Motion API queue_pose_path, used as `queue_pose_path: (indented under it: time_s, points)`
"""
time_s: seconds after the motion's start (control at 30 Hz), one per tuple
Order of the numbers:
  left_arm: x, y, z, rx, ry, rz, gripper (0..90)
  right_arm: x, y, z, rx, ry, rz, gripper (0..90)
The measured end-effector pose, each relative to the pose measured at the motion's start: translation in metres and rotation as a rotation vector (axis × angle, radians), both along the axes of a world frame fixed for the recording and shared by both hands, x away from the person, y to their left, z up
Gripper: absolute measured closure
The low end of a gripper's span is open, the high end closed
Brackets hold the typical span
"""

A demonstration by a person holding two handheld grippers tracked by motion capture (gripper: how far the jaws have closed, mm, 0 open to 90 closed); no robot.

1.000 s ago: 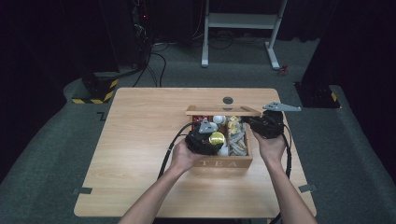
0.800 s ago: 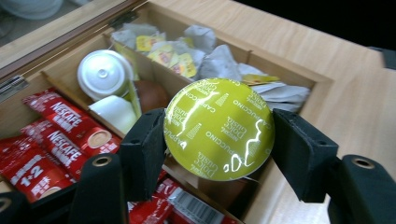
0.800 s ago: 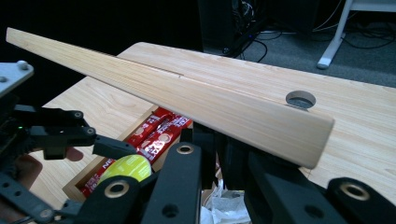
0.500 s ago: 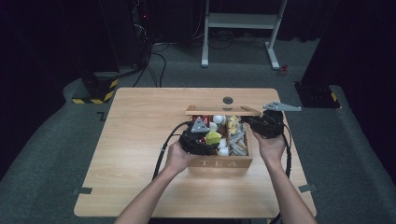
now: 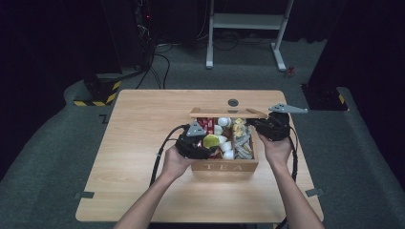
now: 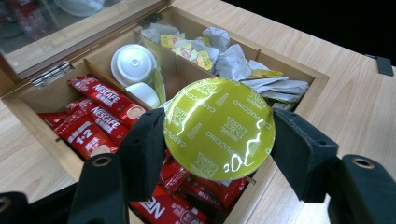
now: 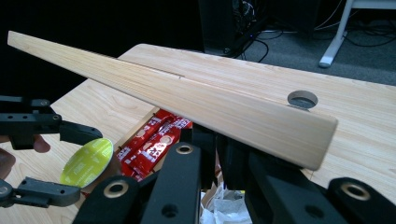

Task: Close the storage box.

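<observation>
Between the left hand-held gripper point(image 6: 219, 154) jaws sits the yellow-green capsule point(image 6: 218, 128).

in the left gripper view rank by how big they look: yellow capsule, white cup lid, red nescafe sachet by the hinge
1. yellow capsule, though nearest the camera
2. red Nescafe sachet
3. white cup lid; close to the sachet, so unsure

Looked like a lab or studio: dark walls, grey carpet floor point(image 5: 57, 157), cables point(image 5: 157, 62) by equipment, hazard-striped base point(image 5: 98, 93), one wooden table point(image 5: 143, 143).
</observation>
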State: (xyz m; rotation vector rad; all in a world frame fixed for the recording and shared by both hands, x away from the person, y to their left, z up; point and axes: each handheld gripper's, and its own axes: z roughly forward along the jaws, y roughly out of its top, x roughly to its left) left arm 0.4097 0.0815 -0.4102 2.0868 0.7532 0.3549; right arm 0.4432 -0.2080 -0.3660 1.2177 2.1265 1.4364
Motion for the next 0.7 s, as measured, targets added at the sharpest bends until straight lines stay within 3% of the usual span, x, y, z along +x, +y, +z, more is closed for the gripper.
queue_pose_path:
  time_s: [0.27,0.7]
  points:
    - [-0.002,0.011,0.003,-0.037,0.031,0.009,37.7,0.0,0.001,0.0,-0.011,-0.004,0.0,85.6]
    - [-0.008,0.036,0.005,-0.051,0.03,0.054,37.7,0.0,0.002,0.0,-0.016,-0.003,0.002,85.2]
